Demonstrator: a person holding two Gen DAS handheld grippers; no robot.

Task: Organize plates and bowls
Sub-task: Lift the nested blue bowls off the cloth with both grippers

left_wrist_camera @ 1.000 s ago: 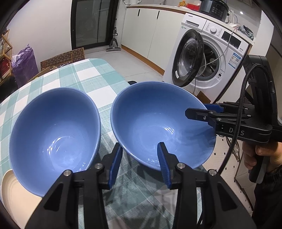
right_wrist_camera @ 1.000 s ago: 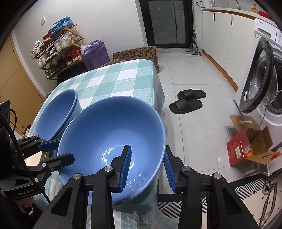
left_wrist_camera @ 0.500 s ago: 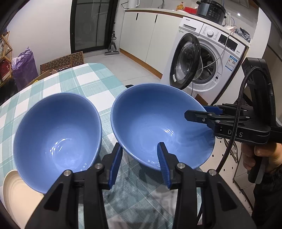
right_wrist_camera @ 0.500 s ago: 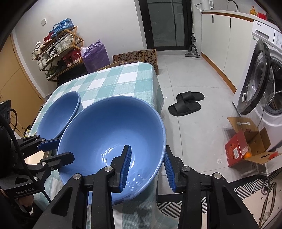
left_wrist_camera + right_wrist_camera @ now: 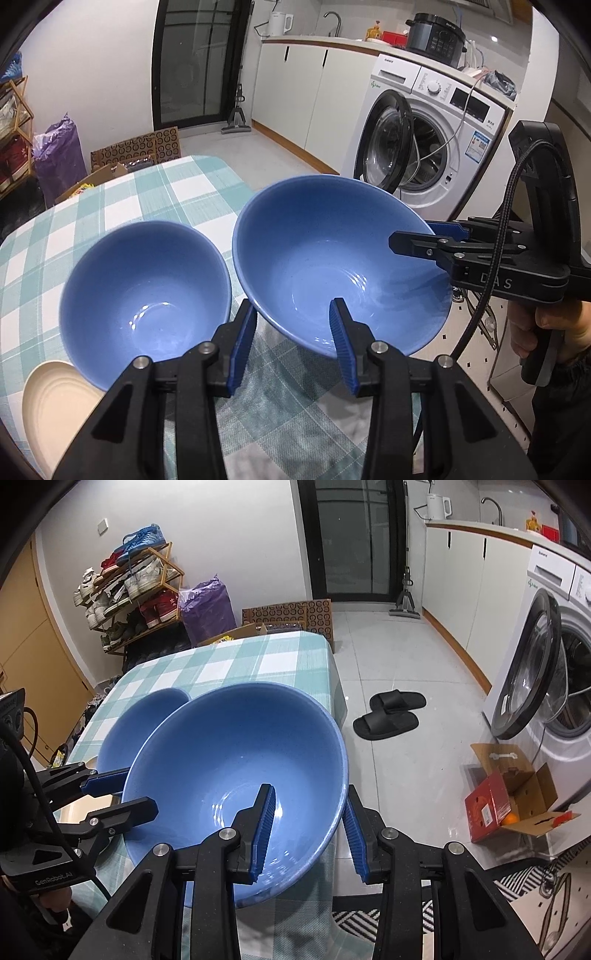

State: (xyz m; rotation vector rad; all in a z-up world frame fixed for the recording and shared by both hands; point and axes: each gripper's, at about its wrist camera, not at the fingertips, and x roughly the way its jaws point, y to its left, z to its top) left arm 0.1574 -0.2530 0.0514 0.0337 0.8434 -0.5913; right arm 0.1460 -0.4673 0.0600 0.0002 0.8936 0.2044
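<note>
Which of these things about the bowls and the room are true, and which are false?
1. The left gripper and the right gripper both clamp the rim of the big blue bowl. True.
2. The small blue bowl is stacked inside the big one. False: it sits beside it.
3. The washing machine has its door closed. False: the door stands open.
4. Black slippers lie on the floor. True.

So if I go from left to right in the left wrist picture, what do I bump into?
Cream plate → smaller blue bowl → bigger blue bowl → right gripper → the person's hand.
</note>
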